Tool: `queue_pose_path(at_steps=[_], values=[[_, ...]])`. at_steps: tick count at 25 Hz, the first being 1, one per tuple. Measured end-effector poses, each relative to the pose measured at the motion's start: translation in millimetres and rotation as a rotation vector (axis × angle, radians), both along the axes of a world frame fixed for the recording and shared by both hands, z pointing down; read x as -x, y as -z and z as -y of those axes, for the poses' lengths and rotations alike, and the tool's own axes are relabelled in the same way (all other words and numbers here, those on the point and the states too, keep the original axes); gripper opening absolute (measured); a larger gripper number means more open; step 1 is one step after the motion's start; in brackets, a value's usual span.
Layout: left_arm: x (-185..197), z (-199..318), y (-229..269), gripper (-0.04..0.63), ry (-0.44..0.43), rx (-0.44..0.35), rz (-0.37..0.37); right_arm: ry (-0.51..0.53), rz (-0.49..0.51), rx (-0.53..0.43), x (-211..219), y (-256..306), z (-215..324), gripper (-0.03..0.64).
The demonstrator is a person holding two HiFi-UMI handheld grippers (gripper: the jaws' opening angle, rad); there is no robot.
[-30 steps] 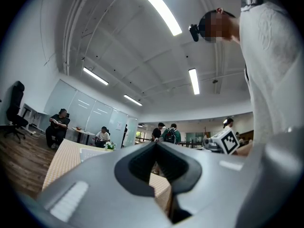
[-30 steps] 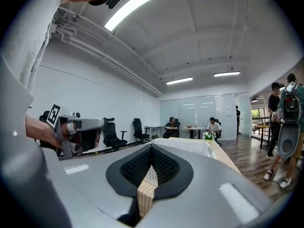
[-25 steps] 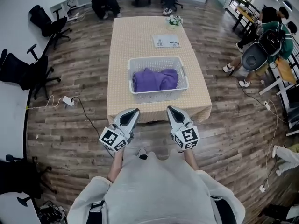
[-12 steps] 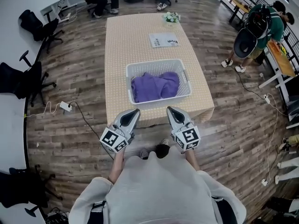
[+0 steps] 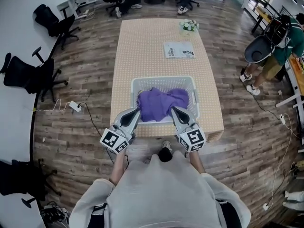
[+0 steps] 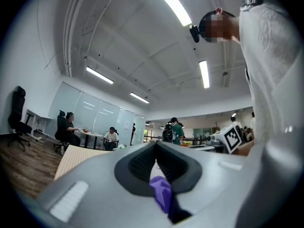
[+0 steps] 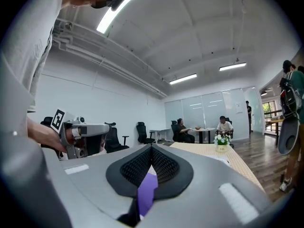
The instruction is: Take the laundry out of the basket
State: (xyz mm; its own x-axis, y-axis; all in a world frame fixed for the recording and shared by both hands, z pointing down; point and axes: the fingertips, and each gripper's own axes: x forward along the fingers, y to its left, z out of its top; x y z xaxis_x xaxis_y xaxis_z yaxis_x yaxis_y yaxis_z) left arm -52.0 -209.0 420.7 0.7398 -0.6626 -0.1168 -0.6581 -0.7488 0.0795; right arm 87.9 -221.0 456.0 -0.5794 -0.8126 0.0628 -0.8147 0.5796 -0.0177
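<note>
your left tool (image 5: 137,112) and right tool (image 5: 174,110) are clenched, empty. the laundry (image 5: 161,103) lies in the basket (image 5: 164,79) just ahead, centred between them; neither is nearer.

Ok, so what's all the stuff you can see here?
table: one, beige checked cloth, room's middle
laundry basket: one, white, table's near end
laundry: one heap, purple, inside the basket
printed sheet: one, white, table's far half
flower pot: one, white blooms, table's far end
office chairs: at least two, black, left floor
power strip: one, white, floor left of table
bystanders: at least three, dark or green clothes, far end and right edge
left gripper: one, grey, shut, over basket's near rim
right gripper: one, grey, shut, beside it
</note>
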Motion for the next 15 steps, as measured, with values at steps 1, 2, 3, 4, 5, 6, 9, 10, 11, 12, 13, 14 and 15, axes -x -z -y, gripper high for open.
queue_pose_path(at_steps=[1, 2, 3, 4, 5, 6, 9, 10, 11, 12, 13, 14, 15], values=[[-1.9, 9.1, 3.9, 0.011, 0.014, -0.009, 0.004, 0.012, 0.006, -0.008, -1.9, 3.9, 10.5, 0.0], [-4.7, 17.3, 7.7, 0.009, 0.028, -0.019, 0.007, 0.025, 0.011, -0.017, -4.5, 7.9, 20.1, 0.0], [-8.1, 24.2, 11.5, 0.009, 0.042, -0.029, 0.01, 0.038, 0.017, -0.025, -7.6, 11.9, 28.7, 0.0], [-11.7, 30.2, 15.2, 0.009, 0.056, -0.038, 0.012, 0.051, 0.021, -0.034, -10.9, 15.9, 36.4, 0.0], [-15.1, 35.3, 18.6, 0.011, 0.071, -0.045, 0.014, 0.064, 0.026, -0.041, -14.4, 19.6, 43.6, 0.0], [-18.1, 39.8, 21.3, 0.009, 0.085, -0.051, 0.016, 0.076, 0.03, -0.047, -18.0, 22.7, 50.5, 0.0], [-22.2, 50.6, 25.8, 0.011, 0.124, -0.06, 0.021, 0.097, 0.048, -0.05, -25.6, 26.8, 70.8, 0.0], [-22.6, 54.0, 26.0, 0.011, 0.133, -0.061, 0.023, 0.1, 0.051, -0.05, -27.0, 26.7, 77.6, 0.0], [-22.7, 57.4, 25.4, 0.009, 0.141, -0.06, 0.027, 0.101, 0.054, -0.048, -28.1, 25.8, 83.8, 0.0], [-22.6, 60.5, 23.9, 0.011, 0.146, -0.056, 0.031, 0.101, 0.059, -0.044, -28.9, 24.2, 89.0, 0.0], [-22.1, 63.2, 21.9, 0.011, 0.15, -0.051, 0.033, 0.1, 0.065, -0.036, -29.4, 21.8, 93.1, 0.0], [-21.4, 65.7, 19.8, 0.011, 0.154, -0.045, 0.034, 0.099, 0.071, -0.027, -29.7, 18.8, 96.0, 0.0], [-20.7, 68.5, 17.9, 0.009, 0.156, -0.04, 0.035, 0.098, 0.076, -0.017, -30.0, 15.8, 98.5, 0.0]])
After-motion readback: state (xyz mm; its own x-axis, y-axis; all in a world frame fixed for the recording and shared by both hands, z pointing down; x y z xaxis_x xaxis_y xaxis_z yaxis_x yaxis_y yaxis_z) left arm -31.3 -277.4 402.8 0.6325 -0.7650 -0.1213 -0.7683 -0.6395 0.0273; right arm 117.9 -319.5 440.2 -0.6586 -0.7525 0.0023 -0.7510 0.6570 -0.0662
